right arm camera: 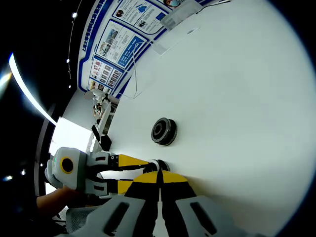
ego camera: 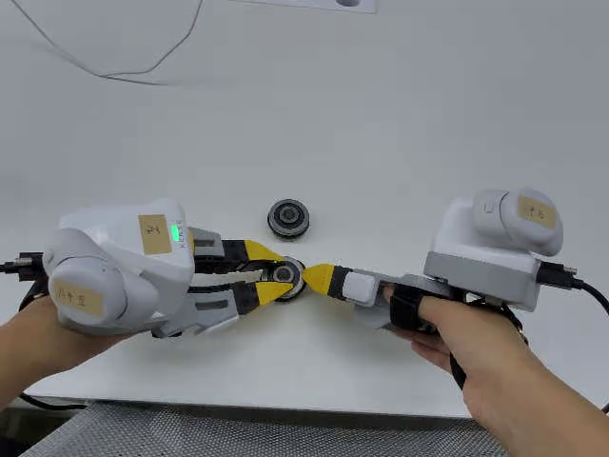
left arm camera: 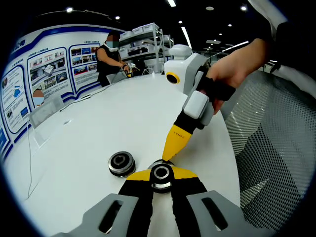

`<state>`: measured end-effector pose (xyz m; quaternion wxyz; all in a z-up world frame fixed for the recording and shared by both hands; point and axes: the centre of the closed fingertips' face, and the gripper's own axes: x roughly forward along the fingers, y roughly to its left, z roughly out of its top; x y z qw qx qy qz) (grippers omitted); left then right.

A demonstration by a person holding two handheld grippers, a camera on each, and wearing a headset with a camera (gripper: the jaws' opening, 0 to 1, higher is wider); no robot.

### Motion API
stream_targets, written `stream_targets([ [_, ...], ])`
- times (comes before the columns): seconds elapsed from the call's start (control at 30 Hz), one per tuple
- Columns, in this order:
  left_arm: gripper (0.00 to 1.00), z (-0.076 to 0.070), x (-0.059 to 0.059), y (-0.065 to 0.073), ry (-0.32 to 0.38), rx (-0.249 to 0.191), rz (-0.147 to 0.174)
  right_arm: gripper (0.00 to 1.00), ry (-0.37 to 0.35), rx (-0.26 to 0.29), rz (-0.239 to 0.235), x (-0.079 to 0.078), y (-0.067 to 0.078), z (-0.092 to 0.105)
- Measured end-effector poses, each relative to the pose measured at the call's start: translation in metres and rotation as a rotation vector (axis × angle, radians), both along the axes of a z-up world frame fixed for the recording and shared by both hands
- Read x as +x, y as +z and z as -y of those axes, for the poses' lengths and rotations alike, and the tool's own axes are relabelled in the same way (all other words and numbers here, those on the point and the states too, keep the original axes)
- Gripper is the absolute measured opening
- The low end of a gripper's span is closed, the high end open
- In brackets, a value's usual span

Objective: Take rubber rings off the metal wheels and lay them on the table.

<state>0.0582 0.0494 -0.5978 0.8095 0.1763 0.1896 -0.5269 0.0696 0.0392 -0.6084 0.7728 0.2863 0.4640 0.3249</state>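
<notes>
Our left gripper (ego camera: 282, 275) pinches the rigid metal wheel (left arm camera: 161, 174); our right gripper (ego camera: 312, 275), pressed together, meets its rim, where we'd hook the probably stretchy rubber ring (left arm camera: 160, 163).

White table (ego camera: 409, 133). One wheel (ego camera: 287, 218) lies flat on it, just beyond the left gripper (ego camera: 284, 275) tips. Thin cable (ego camera: 143, 72) loops on it far beyond, off to the left.
</notes>
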Motion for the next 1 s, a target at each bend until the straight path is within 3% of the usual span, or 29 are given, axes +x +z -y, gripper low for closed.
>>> stream_targets([
  [0.27, 0.13, -0.0002, 0.0002, -0.0008, -0.002, 0.015, -0.010, 0.01, -0.001, -0.034, -0.008, 0.0006, -0.0017, 0.0013],
  [1.0, 0.13, -0.0027, 0.0009, -0.0031, 0.008, 0.023, -0.004, 0.00, -0.001, -0.037, 0.001, 0.0019, 0.0015, -0.0003],
])
